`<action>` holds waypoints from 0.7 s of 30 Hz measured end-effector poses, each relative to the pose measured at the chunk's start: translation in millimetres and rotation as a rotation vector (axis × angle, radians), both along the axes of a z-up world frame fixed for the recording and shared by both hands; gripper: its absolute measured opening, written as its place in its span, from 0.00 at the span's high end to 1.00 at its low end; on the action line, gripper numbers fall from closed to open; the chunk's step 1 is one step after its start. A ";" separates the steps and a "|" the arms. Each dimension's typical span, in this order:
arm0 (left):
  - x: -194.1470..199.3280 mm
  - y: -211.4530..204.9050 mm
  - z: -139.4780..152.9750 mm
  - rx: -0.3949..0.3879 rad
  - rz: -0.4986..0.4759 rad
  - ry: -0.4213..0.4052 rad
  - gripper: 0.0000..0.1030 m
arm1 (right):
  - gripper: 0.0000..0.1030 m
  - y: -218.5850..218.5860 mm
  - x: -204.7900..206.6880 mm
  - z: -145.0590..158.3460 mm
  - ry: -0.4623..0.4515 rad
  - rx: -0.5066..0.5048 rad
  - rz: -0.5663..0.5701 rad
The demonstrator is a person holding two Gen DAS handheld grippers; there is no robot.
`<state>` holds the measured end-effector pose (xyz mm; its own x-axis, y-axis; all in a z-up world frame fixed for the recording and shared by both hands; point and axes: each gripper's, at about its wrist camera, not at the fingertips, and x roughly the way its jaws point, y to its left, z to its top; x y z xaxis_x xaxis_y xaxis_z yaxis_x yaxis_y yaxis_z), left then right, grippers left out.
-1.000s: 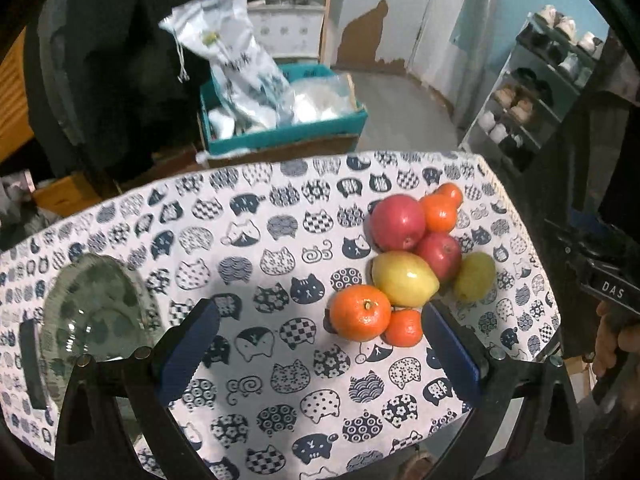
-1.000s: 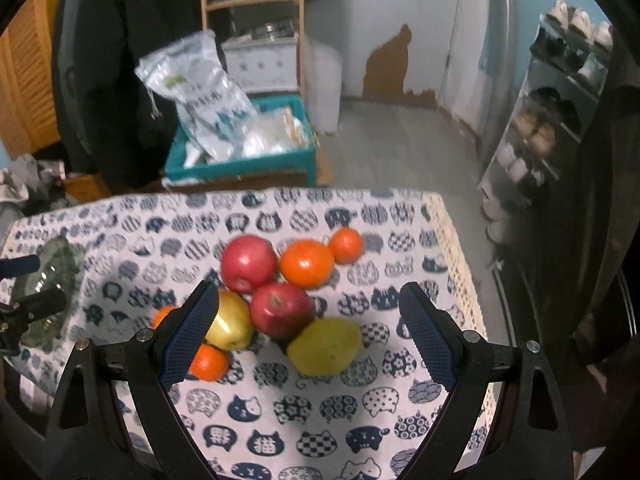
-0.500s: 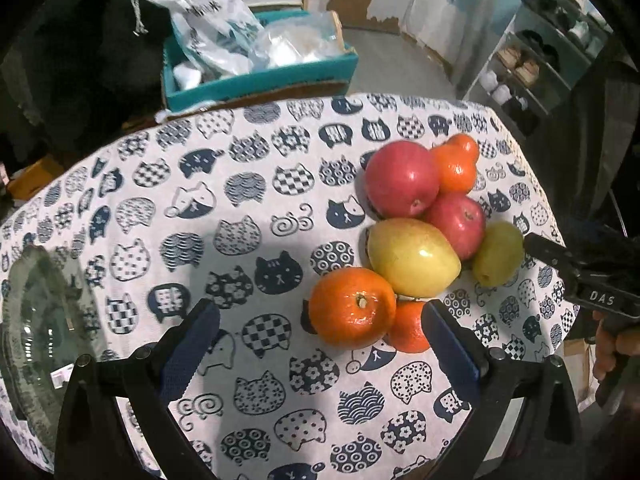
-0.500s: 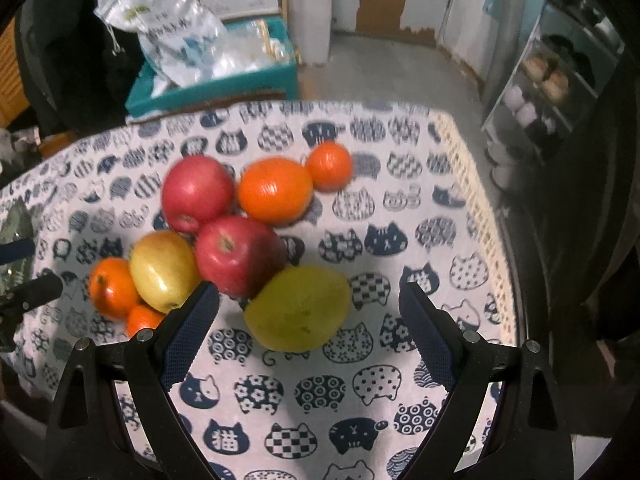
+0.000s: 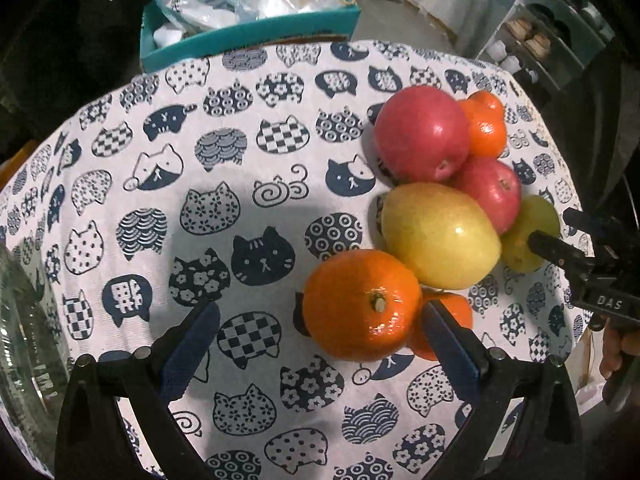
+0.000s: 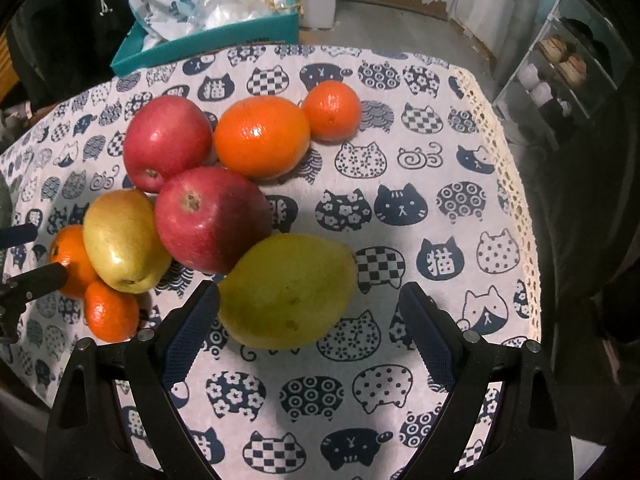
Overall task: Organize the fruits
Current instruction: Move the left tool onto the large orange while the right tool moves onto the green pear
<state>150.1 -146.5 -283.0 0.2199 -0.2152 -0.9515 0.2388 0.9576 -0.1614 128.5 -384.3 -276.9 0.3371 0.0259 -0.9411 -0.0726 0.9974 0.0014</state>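
— What carries the lot?

— My table, under a white tablecloth [image 6: 400, 168] printed with navy cat heads, lace-edged on the right.

— What lies on it?

— One cluster, fruits touching: two red apples [image 6: 212, 220] [image 6: 166, 142], a yellow pear [image 6: 122, 240], a green pear [image 6: 288, 292], a large orange [image 6: 262, 136], a small one [image 6: 332, 110] beside it, and two more oranges [image 6: 68, 260] [image 6: 110, 312] at my left. A clear glass dish [image 5: 20, 344] sits far left.

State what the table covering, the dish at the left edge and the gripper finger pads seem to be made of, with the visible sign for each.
Table covering: probably woven cotton, matte, with a lace edge. Dish: likely clear glass, glossy and see-through. Finger pads: seemingly blue rubber, with a fine grid texture.
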 end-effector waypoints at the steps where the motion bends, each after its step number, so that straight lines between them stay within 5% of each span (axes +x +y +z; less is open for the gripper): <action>1: 1.1 -0.5 -2.2 -0.008 0.002 0.007 0.01 | 0.13 0.0 0.9 -0.5 0.003 0.007 0.000; 13: 8.2 -2.8 -19.4 -0.067 -0.016 0.052 0.02 | 0.14 11.0 7.1 -15.7 0.054 0.024 0.041; 21: 9.5 -1.3 -19.2 -0.184 -0.031 0.088 0.32 | 0.19 14.9 9.9 -22.2 0.025 0.022 0.036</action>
